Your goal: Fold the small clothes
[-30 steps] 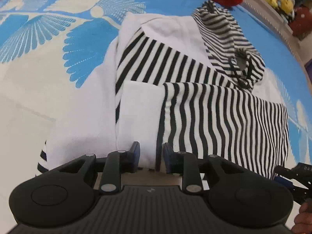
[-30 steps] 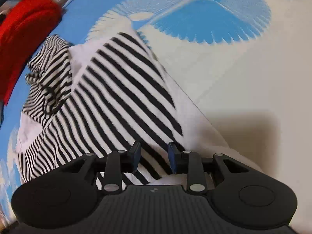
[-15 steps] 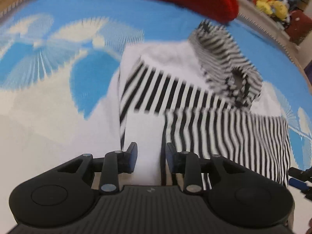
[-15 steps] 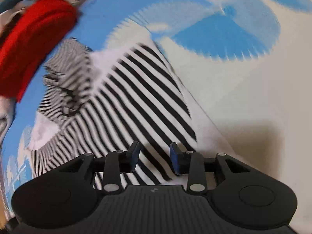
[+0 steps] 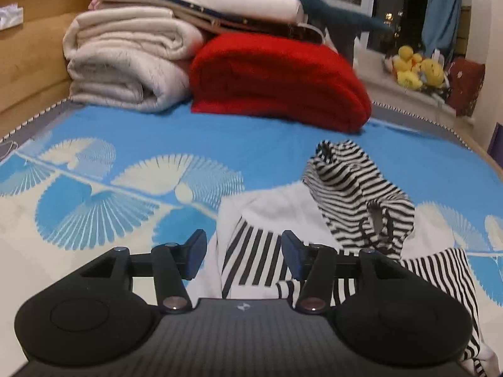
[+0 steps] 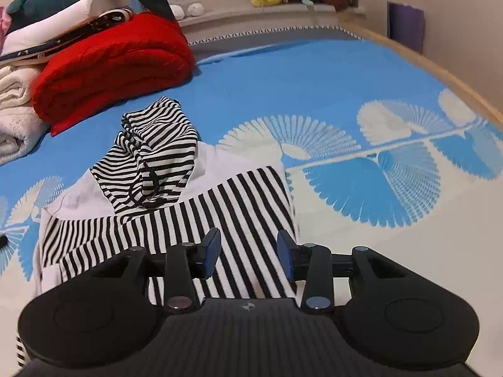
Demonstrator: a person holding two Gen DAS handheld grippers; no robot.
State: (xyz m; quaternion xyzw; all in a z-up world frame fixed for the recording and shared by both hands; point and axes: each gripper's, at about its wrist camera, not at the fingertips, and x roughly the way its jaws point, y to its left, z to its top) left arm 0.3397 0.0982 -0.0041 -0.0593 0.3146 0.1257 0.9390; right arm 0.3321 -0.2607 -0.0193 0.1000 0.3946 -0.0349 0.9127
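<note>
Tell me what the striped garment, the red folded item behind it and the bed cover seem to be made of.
Striped garment: soft knit, probably cotton jersey; matte, limp, creasing into small folds at the hood.
Red blanket: plush fleece or a fuzzy knit, judging by its thick roll and hazy nap; blur leaves it open.
Bed cover: flat woven or printed textile, matte, with a blue and cream fan pattern; the weave is not resolvable.

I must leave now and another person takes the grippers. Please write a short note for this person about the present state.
Left gripper: jaws just opened, nothing between them.
Right gripper: jaws just opened too, nothing held.
The striped hooded garment lies on the blue patterned blanket, released, sleeves folded across the body.
Striped hood sits bunched at the top, not flattened.
Left: probably fold in the hood, then fold the body.
</note>
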